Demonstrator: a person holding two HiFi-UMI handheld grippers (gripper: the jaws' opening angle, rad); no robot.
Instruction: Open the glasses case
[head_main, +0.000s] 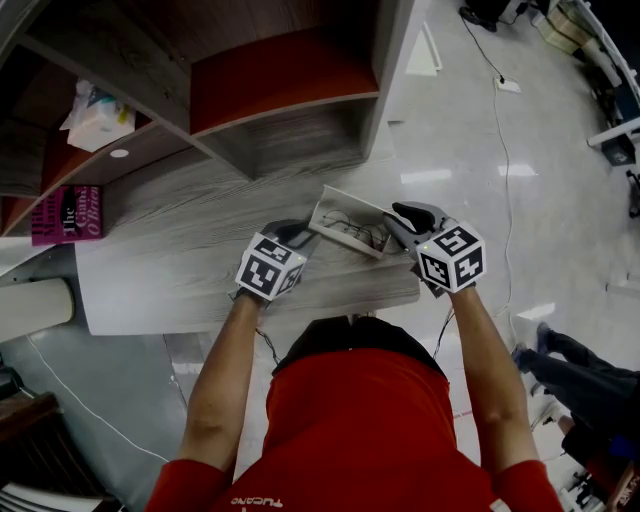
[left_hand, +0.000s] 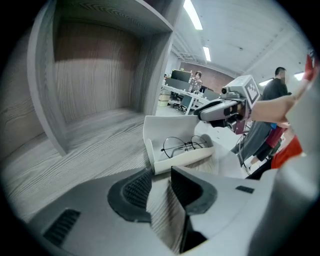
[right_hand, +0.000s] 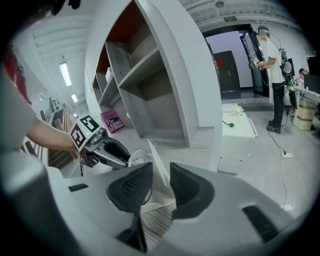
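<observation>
The white glasses case (head_main: 350, 225) lies open on the grey wood-grain tabletop (head_main: 180, 260), with wire-rimmed glasses (left_hand: 185, 145) in its tray (left_hand: 182, 157). My left gripper (head_main: 298, 232) is at the case's left end. Its jaws stand apart, with only bare tabletop in the gap, and the case's corner lies just past the tips (left_hand: 161, 177). My right gripper (head_main: 398, 222) is at the right end. The raised lid (right_hand: 156, 157) runs between its fingers (right_hand: 160, 180), and the gap is wider than the lid. My left gripper (right_hand: 122, 155) also shows across the case in the right gripper view.
A grey shelf unit (head_main: 290, 110) with red backs rises behind the case. A pink book (head_main: 65, 213) and a white bag (head_main: 98, 115) are at the left. The table's front edge (head_main: 250, 310) is near my body. A cable (head_main: 505, 150) and someone's shoes (head_main: 555, 350) are on the floor to the right.
</observation>
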